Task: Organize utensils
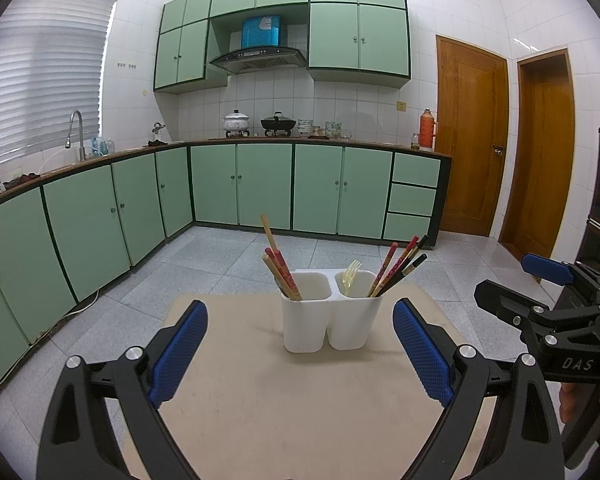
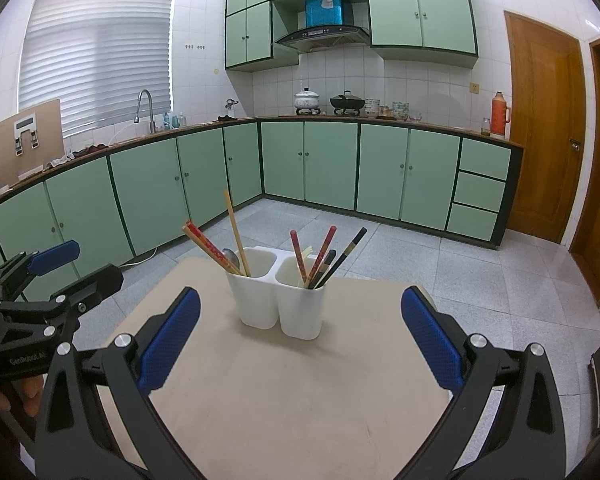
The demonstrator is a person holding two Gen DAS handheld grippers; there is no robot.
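Observation:
A white two-compartment utensil holder (image 1: 328,316) (image 2: 278,304) stands upright on a beige table (image 1: 292,408) (image 2: 300,400). Its left compartment holds red and wooden chopsticks (image 1: 280,268) (image 2: 216,248) and a metal spoon (image 2: 231,258). Its right compartment holds a yellow plastic fork (image 1: 350,274), red chopsticks (image 2: 320,252) and black chopsticks (image 1: 408,270) (image 2: 346,254). My left gripper (image 1: 300,344) is open and empty, short of the holder. My right gripper (image 2: 300,340) is open and empty, short of the holder too. The right gripper also shows in the left wrist view (image 1: 548,300), and the left gripper in the right wrist view (image 2: 40,280).
The table's far edge lies just behind the holder, with grey tiled floor (image 1: 220,264) beyond. Green kitchen cabinets (image 1: 260,188) run along the back and left walls. Wooden doors (image 1: 472,136) are at the right.

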